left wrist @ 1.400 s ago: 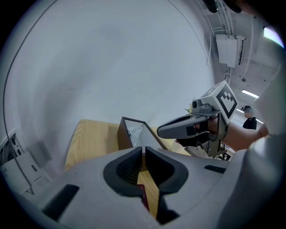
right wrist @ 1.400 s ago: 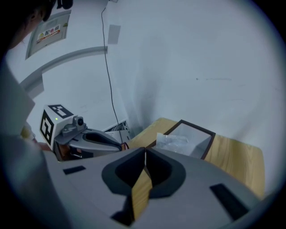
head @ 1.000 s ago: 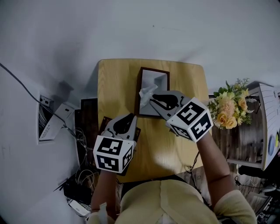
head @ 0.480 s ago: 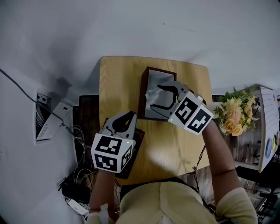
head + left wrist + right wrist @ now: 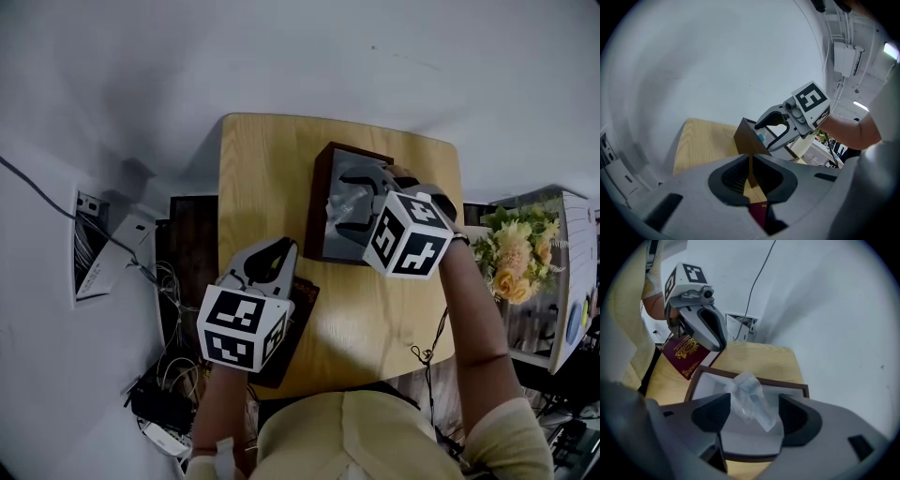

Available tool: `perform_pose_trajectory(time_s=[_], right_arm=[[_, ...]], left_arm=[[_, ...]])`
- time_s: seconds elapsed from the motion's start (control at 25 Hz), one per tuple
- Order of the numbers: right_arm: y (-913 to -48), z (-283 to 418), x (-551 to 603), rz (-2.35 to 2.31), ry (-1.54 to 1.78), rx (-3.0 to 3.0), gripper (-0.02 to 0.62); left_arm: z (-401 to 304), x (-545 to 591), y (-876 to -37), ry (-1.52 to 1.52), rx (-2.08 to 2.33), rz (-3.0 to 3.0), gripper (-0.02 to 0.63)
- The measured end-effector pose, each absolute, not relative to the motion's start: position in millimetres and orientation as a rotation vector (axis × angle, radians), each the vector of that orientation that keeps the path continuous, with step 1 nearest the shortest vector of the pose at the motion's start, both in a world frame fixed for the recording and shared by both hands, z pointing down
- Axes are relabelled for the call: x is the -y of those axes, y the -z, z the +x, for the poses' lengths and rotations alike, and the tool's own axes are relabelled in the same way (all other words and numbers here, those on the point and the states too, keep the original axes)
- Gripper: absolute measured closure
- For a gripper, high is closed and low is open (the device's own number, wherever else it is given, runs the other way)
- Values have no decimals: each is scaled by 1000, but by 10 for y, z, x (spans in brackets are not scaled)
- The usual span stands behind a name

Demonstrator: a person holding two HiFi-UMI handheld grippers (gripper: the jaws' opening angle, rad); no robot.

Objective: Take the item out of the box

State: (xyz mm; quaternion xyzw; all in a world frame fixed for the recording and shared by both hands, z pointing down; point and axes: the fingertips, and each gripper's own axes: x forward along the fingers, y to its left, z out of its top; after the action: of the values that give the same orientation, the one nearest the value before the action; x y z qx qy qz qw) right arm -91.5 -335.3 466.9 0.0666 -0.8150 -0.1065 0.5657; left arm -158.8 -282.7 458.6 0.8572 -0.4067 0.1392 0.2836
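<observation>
A dark brown box (image 5: 323, 202) with a pale lining stands on the wooden table (image 5: 262, 178); it shows again in the right gripper view (image 5: 754, 385). A crumpled clear-wrapped item (image 5: 749, 399) sticks up out of it. My right gripper (image 5: 352, 202) hovers over the box with its jaws opening; the item sits between them (image 5: 750, 416) and the pads do not touch it. My left gripper (image 5: 272, 251) is at the table's front left, shut on a maroon booklet (image 5: 686, 352) with a gold emblem. That booklet runs edge-on between its jaws (image 5: 751, 164).
A bunch of yellow flowers (image 5: 511, 262) stands just right of the table. Cables and a wall socket (image 5: 103, 258) lie on the floor at the left. A white wall runs behind the table's far edge.
My right gripper's jaws have opened and it has moved farther over the box, around the wrapped item. The left gripper and its booklet have stayed put.
</observation>
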Motion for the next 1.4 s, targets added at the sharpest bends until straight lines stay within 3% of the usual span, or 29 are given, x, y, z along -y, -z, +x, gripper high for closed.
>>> perform_pose_trajectory(time_s=[0.64, 0.72, 1.08, 1.4], right_arm=[[-5097, -895, 3152, -80, 273, 1727, 297], [-5120, -884, 3125, -86, 284, 1717, 345], [-5116, -864, 3017, -101, 278, 1716, 424], [-4962, -883, 2989, -46, 282, 1758, 445]], left_arm=[[-1559, 2857, -4632, -352, 1060, 2295, 569], [-1561, 2856, -4635, -354, 1060, 2297, 569], [-1574, 2831, -4649, -377, 1067, 2293, 569], [-1610, 2770, -4555, -384, 1108, 2300, 569]])
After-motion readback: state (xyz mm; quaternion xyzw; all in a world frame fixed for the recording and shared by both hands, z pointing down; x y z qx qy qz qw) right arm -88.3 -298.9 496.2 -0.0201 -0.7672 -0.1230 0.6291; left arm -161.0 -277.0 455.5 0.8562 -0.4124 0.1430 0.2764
